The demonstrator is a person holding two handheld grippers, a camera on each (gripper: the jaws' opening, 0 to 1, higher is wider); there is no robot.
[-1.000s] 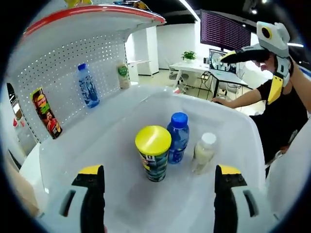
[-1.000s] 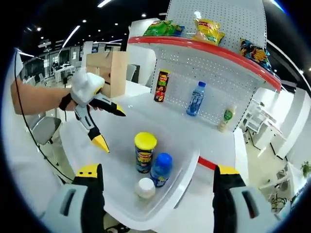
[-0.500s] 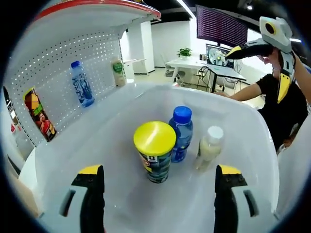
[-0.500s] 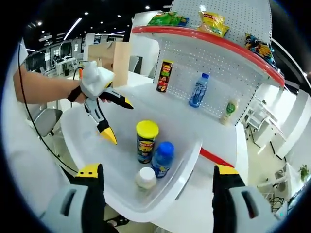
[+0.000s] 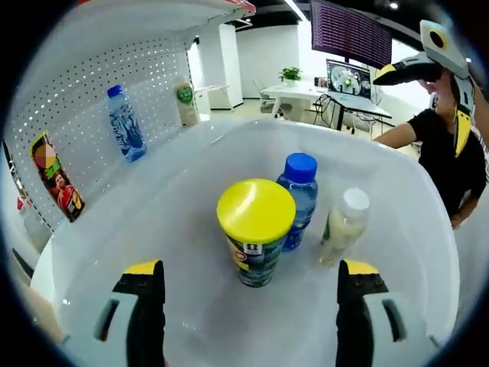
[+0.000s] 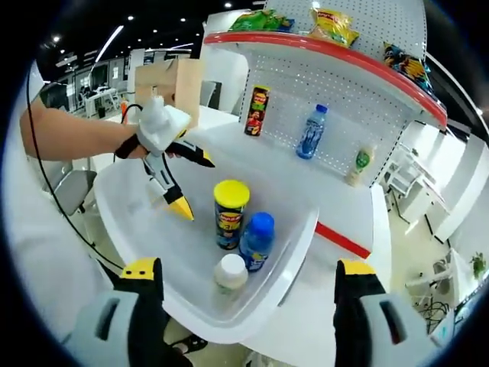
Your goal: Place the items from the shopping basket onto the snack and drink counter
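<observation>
Three items stand inside the shopping basket (image 5: pixel 397 199): the chip can (image 5: pixel 256 229) at the centre, the water bottle (image 5: pixel 298 199) touching just behind it to the right, the small milky bottle (image 5: pixel 342 226) beside that. Beyond the basket, on the counter (image 6: pixel 267 172), stand a second chip can (image 6: pixel 256 111), another water bottle (image 6: pixel 309 131) and a small drink bottle (image 6: pixel 357 167) against the pegboard.

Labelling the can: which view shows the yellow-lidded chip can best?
Left gripper view: the yellow-lidded chip can stands large and centred between its jaws, label readable. The right gripper view shows it smaller, inside the basket.
</observation>
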